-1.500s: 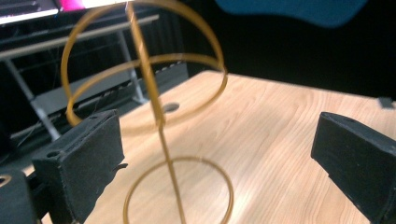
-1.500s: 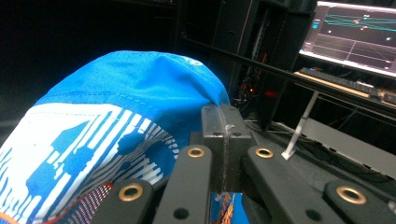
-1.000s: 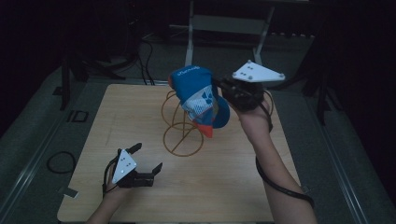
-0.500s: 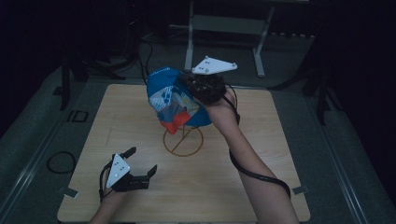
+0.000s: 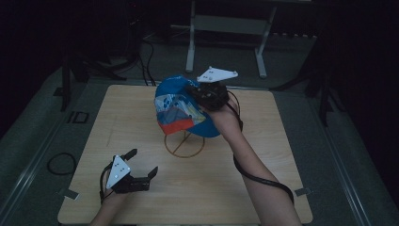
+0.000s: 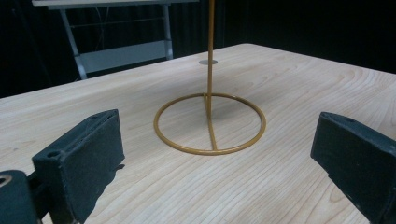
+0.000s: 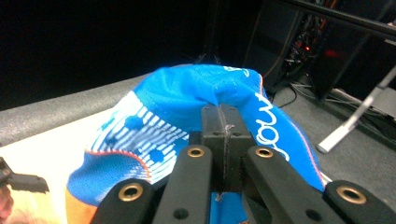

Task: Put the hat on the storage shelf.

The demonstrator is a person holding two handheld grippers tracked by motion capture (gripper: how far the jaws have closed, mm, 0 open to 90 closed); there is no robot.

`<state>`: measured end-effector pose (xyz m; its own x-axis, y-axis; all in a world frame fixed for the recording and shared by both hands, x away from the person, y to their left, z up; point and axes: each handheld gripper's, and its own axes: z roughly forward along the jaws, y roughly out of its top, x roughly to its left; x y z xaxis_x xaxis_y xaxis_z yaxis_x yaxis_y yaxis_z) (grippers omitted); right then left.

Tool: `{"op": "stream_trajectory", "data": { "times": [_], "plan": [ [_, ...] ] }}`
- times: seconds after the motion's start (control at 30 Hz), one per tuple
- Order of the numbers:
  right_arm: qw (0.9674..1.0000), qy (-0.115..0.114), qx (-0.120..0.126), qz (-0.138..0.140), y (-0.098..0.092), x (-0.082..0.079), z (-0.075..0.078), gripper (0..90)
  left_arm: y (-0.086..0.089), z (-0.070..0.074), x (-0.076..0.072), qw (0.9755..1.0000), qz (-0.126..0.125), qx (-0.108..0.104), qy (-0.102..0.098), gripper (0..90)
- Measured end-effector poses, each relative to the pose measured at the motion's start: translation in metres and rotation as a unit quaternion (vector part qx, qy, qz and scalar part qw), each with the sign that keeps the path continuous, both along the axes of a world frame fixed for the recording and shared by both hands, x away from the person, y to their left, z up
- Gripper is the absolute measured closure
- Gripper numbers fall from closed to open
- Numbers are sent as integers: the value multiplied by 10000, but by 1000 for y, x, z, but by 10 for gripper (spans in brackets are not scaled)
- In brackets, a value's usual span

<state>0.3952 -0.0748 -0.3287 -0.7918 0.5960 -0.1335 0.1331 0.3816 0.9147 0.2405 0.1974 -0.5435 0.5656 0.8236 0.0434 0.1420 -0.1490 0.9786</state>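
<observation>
wooden table [image 5: 263,188] bearing a gold wire stand [image 5: 184,145]; blue cap [image 5: 181,106] directly above the stand's ring base, pinched in the closed jaws of the right gripper [image 5: 195,94]; left gripper [image 5: 141,165], near-left of the stand, jaws wide apart, empty.

Dim room — grey floor [image 5: 329,155], seemingly a metal stand [image 5: 226,28] behind.

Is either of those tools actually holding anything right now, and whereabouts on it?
The right tool pinches the blue cap by a fold of fabric on its crown. The left tool is open and holds nothing.
</observation>
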Motion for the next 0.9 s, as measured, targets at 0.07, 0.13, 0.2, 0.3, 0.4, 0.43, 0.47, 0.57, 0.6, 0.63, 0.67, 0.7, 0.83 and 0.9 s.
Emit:
{"op": "stream_trajectory", "data": {
  "times": [0.07, 0.13, 0.2, 0.3, 0.4, 0.43, 0.47, 0.57, 0.6, 0.63, 0.67, 0.7, 0.83, 0.9],
  "plan": [
    [10000, 57, 7, -34, -6, 1, -3, 900, 0, -1, 1, 10000, 9, -1, 30, 28],
    [9999, 122, 64, -71, -13, 2, -6, 900, 0, -2, 1, 10000, -11, 16, 56, 28],
    [9995, 261, 180, -47, -19, 3, -10, 900, -1, -2, 1, 10000, -24, 31, 54, 28],
    [9993, 314, 183, -61, -25, 4, -16, 900, -1, -2, 1, 10000, -23, 16, 63, 28],
    [9990, 368, 228, -77, -29, 5, -20, 900, -1, -3, 1, 10000, -23, 0, 85, 28],
    [9989, 392, 244, -83, -29, 5, -22, 900, -1, -3, 1, 10000, -32, -1, 84, 28],
    [9987, 417, 265, -82, -30, 5, -23, 900, -1, -3, 1, 10000, -37, -4, 86, 28],
    [9987, 389, 332, -89, -31, 3, -26, 900, -1, -3, 1, 9999, -55, -4, 85, 28],
    [9987, 381, 343, -79, -32, 2, -26, 900, -1, -3, 1, 9999, -51, -10, 88, 28],
    [9985, 406, 375, -63, -33, 1, -26, 900, -1, -3, 1, 9999, -54, -13, 95, 28],
    [9983, 427, 399, -40, -33, 1, -27, 900, -1, -4, 1, 9999, -63, -33, 99, 28],
    [9983, 433, 398, -31, -34, 1, -27, 893, -1, -4, 1, 9999, -60, -36, 105, 28],
    [9967, 581, 568, 68, -34, 4, -27, 829, -1, -4, 1, 9999, -72, -30, 106, 28],
    [9971, 542, 530, 70, -32, 3, -27, 806, 0, -4, 1, 9999, -87, -37, 107, 28]
  ]
}}
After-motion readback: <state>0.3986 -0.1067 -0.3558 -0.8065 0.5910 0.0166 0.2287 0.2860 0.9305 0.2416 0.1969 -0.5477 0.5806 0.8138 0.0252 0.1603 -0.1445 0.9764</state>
